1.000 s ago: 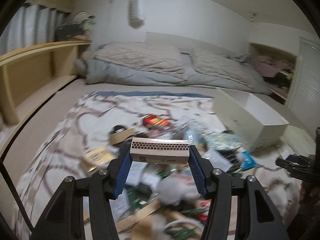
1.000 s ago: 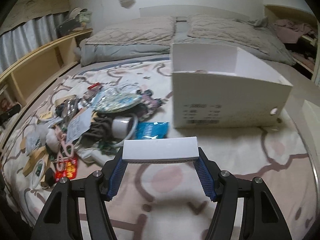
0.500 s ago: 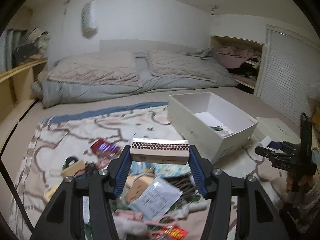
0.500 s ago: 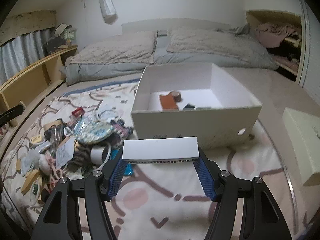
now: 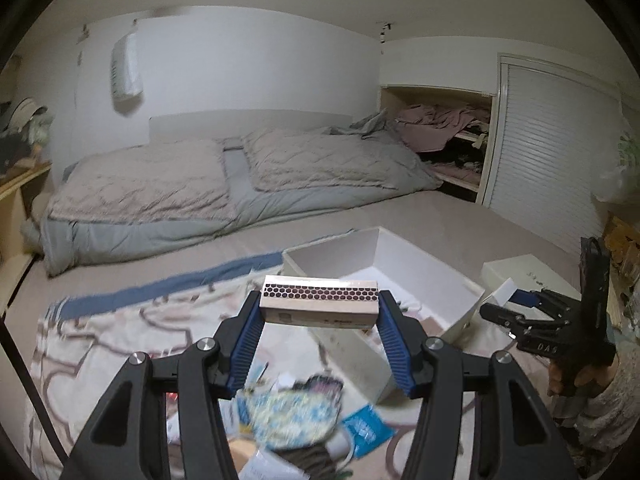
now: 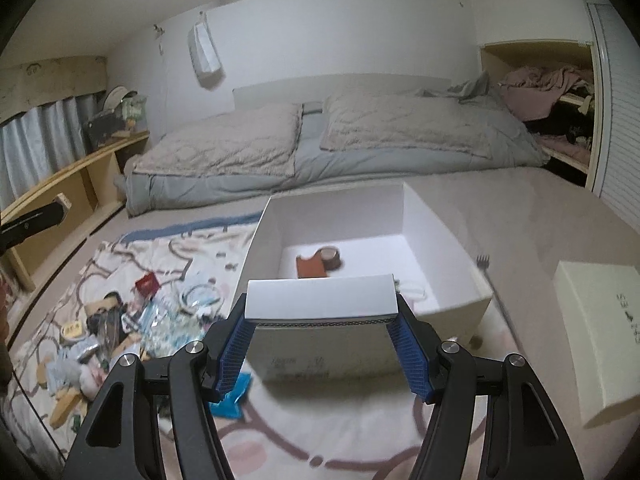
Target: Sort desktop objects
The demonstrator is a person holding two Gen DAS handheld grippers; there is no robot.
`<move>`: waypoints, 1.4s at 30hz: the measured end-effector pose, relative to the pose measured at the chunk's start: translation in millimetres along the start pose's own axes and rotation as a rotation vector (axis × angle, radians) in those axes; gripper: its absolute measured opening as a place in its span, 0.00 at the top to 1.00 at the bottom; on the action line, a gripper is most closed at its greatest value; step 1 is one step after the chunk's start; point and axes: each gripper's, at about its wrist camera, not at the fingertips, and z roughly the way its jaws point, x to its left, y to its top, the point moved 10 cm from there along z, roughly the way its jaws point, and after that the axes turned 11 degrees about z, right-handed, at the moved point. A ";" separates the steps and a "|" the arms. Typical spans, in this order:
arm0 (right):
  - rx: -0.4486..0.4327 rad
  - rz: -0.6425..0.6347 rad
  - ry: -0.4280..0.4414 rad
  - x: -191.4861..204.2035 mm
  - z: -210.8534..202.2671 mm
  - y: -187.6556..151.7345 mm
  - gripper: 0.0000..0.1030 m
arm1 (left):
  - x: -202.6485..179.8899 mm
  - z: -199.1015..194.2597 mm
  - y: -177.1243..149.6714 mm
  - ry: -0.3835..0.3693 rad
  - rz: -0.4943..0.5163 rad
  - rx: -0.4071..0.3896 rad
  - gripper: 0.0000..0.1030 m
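Clutter has slid low in both views and the open white cardboard box [image 6: 440, 240] has come centre; left gripper [image 5: 319, 312] fingers are clamped on a honeycomb-edged tan matchbox [image 5: 319, 306], right gripper [image 6: 322, 316] fingers on a flat white carton [image 6: 320, 296]; dropping-in is judged imminent.

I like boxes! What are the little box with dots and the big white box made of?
The little box looks like thin matte cardboard: flat printed faces, sharp folded edges. The big white box seems stiff matte paperboard too: thin straight walls, no shine.
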 end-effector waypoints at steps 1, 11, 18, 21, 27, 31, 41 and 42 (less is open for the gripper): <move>-0.006 0.000 -0.002 -2.1 1.2 4.4 0.35 | -2.3 2.9 6.2 -0.004 0.000 -0.007 0.45; -0.042 0.004 -0.018 -20.9 19.7 53.8 0.35 | -27.6 52.4 51.4 -0.070 -0.018 -0.019 0.45; -0.041 -0.003 -0.020 -24.2 34.2 73.0 0.35 | -41.9 101.6 50.0 -0.110 -0.071 0.046 0.45; -0.030 0.001 -0.021 -26.0 40.0 77.3 0.35 | -50.0 121.9 42.3 -0.113 -0.081 0.082 0.45; -0.012 0.032 -0.023 -29.7 51.3 84.8 0.35 | -68.1 158.6 11.3 -0.114 -0.093 0.160 0.45; 0.012 0.046 -0.032 -32.9 63.9 85.2 0.35 | -79.5 181.7 -7.0 -0.111 -0.069 0.208 0.45; 0.086 0.046 -0.069 -42.8 94.1 71.4 0.35 | -93.0 212.5 -38.3 -0.090 -0.012 0.302 0.45; 0.092 0.043 -0.075 -43.6 96.1 70.1 0.35 | -93.7 215.2 -40.9 -0.087 0.001 0.307 0.45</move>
